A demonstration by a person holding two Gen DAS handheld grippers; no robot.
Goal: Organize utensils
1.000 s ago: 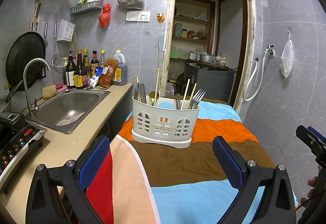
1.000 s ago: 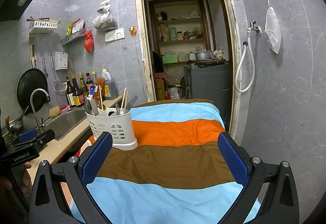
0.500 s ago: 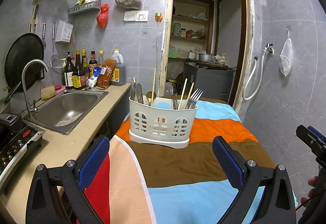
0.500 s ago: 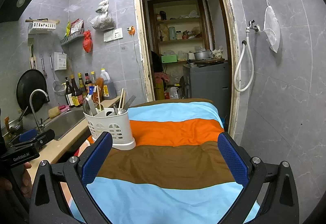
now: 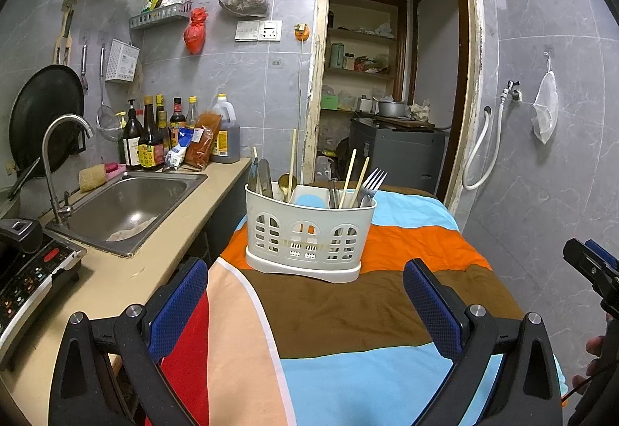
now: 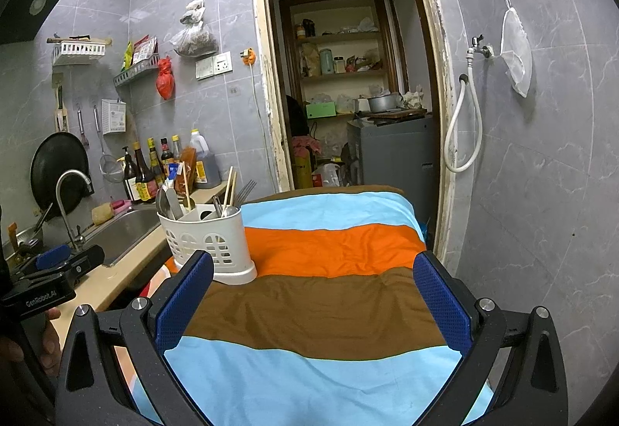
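Note:
A white slotted utensil caddy (image 5: 309, 232) stands on the striped cloth table (image 5: 348, 310). It holds a fork (image 5: 373, 182), chopsticks (image 5: 354, 178), a gold spoon (image 5: 287, 184) and steel utensils (image 5: 261, 176). My left gripper (image 5: 305, 310) is open and empty, just in front of the caddy. In the right wrist view the caddy (image 6: 209, 240) sits at the left, and my right gripper (image 6: 313, 306) is open and empty over the cloth to its right.
A beige counter (image 5: 127, 271) with a steel sink (image 5: 127, 205), a tap (image 5: 58, 155) and bottles (image 5: 154, 139) runs along the left. An induction cooker (image 5: 27, 271) sits at the near left. A doorway (image 5: 387, 97) opens behind the table.
The left gripper has edged closer to the caddy, which sits slightly lower and larger in its view. The right gripper has barely moved. Both stay open.

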